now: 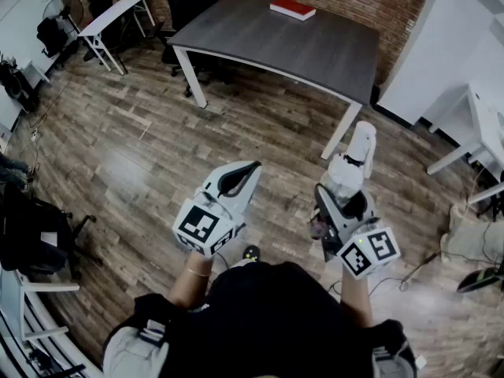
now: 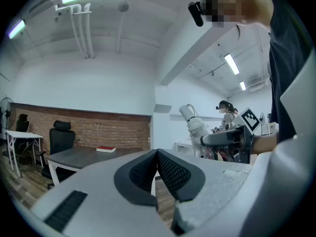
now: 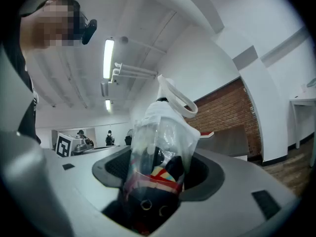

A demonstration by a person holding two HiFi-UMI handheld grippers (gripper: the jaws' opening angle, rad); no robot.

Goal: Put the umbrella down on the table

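Both are held level, side by side: the left gripper [image 1: 250, 168] closed on nothing, the right gripper [image 1: 343, 201] clamping the umbrella [image 1: 353, 160], which juts forward past its jaws.

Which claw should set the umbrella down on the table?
Right. The right claw is already shut on the bagged umbrella, which points toward the table ahead. The left claw is shut with nothing between its jaws, so it would likely need a handover first.
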